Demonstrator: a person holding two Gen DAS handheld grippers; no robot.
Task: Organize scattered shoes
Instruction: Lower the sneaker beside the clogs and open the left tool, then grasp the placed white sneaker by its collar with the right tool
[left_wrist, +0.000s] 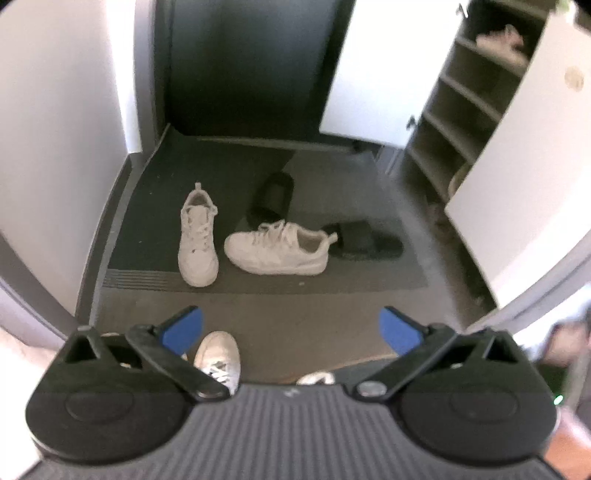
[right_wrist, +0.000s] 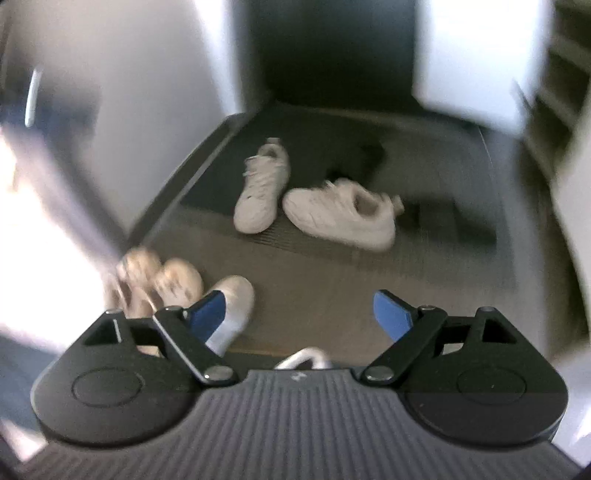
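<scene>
left wrist view: the left gripper (left_wrist: 291, 326) hangs over the entry floor with its blue-padded jaws spread wide and nothing between them. ahead on the dark doormat (left_wrist: 147, 221) lie two white sneakers: the upright sneaker (left_wrist: 197, 238) points its toe toward the camera, and the sideways sneaker (left_wrist: 279, 249) lies just to its right, toe pointing left. a black slide (left_wrist: 271, 199) sits behind them, and a second black slide (left_wrist: 364, 242) touches the sideways sneaker's heel. to the right stands an open shoe cabinet (left_wrist: 454, 122) with a pale shoe on an upper shelf. a white shoe toe (left_wrist: 218, 356) shows just under the left finger.

right wrist view, blurred: the right gripper (right_wrist: 299, 314) is likewise released, jaws wide apart and empty. the same two white sneakers (right_wrist: 262, 188) (right_wrist: 341, 214) lie ahead on the mat, with dark slides behind, too smeared to detail. near the left finger sit a pair of beige shoes (right_wrist: 155, 284) and a white toe (right_wrist: 236, 306).
</scene>
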